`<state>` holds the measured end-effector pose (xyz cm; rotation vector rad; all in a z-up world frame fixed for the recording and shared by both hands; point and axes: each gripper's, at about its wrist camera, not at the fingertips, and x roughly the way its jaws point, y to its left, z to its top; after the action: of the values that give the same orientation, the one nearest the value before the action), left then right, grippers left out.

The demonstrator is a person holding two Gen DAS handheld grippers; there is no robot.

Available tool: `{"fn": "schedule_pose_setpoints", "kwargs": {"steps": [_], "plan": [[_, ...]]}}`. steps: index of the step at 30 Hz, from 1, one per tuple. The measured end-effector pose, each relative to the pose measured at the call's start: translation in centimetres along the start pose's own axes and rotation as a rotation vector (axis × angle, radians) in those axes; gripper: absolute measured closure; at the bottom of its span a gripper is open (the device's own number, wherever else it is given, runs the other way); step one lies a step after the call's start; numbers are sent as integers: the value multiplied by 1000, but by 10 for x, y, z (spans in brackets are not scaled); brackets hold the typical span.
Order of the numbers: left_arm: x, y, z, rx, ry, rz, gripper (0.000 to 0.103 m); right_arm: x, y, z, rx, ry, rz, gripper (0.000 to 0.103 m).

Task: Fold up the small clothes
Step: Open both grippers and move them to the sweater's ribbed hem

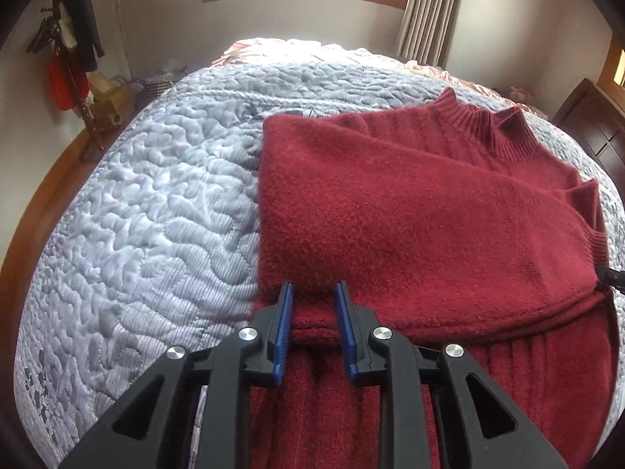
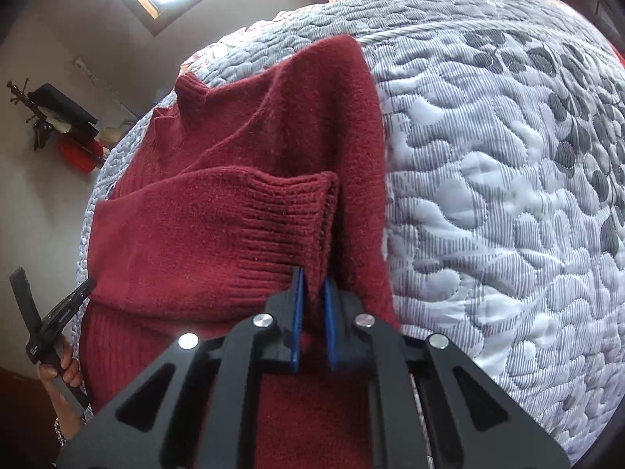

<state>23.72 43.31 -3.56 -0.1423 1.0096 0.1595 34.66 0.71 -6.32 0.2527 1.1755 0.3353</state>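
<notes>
A dark red knitted sweater [image 1: 410,211] lies on the quilted bed, sleeves folded over its body and ribbed collar [image 1: 488,125] toward the far side. My left gripper [image 1: 314,293] is shut on a bunched ridge of the sweater's lower edge near its left side. In the right wrist view the same sweater [image 2: 234,203] fills the middle, a ribbed cuff [image 2: 289,215] lying across it. My right gripper [image 2: 311,285] is shut on a thick fold of fabric just below that cuff. The right gripper's tip [image 1: 614,285] peeks in at the left view's edge.
A grey-white quilted bedspread [image 1: 156,215] covers the bed, bare to the left and far side of the sweater. A coat rack [image 1: 74,58] with clothes and boxes stands by the wall. A hand [image 2: 68,367] holds the other gripper at the right view's left edge.
</notes>
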Motion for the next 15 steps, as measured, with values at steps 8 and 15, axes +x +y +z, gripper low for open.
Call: {"fn": "schedule_pose_setpoints", "kwargs": {"steps": [8, 15], "plan": [[-53, 7, -15, 4, -62, -29, 24, -51, -8, -32, -13, -60, 69, 78], [-103, 34, -96, 36, 11, -70, 22, -103, -12, -129, -109, -21, 11, 65]]}}
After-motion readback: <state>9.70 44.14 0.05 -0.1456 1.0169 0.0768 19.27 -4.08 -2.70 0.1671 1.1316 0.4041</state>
